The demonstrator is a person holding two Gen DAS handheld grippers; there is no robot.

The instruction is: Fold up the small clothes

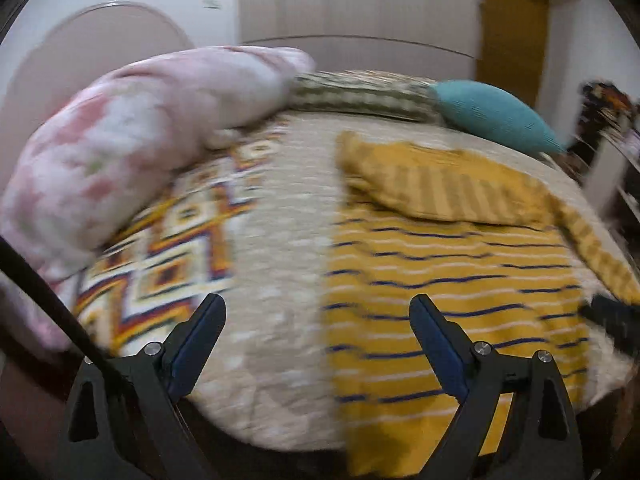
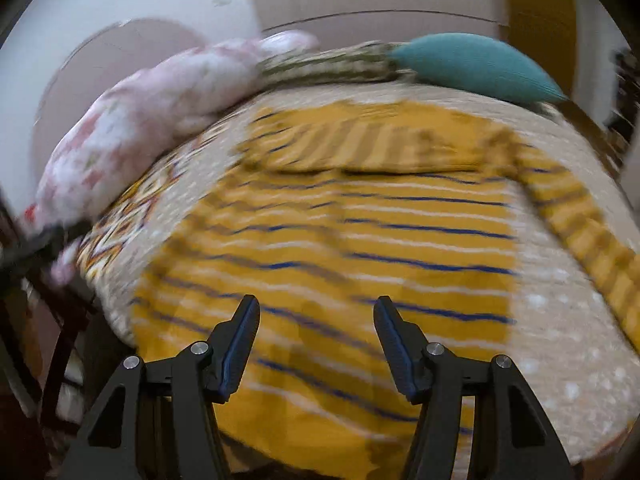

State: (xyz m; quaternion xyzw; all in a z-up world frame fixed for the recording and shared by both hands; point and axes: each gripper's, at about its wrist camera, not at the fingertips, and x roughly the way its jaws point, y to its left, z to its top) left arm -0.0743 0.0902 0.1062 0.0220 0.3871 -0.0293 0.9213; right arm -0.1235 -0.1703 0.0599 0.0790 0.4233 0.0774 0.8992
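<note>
On the beige dotted bedspread (image 2: 560,320) lay the mustard-yellow knit top with navy and white stripes (image 2: 360,240), spread flat, its upper part turned down and one sleeve trailing right. Both the left gripper (image 1: 316,312) and the right gripper (image 2: 316,312) hovered spread and empty. Each should probably pinch a hem corner cleanly, then lift evenly.

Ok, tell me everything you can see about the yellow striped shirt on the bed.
The yellow striped shirt looks like soft knit, mustard with thin white and navy stripes. It lies spread flat on the patterned bedspread, its top part folded over and showing paler, broader stripes. One long sleeve trails off toward the right edge. Both views are blurred. Neither the left gripper nor the right gripper holds it.
</note>
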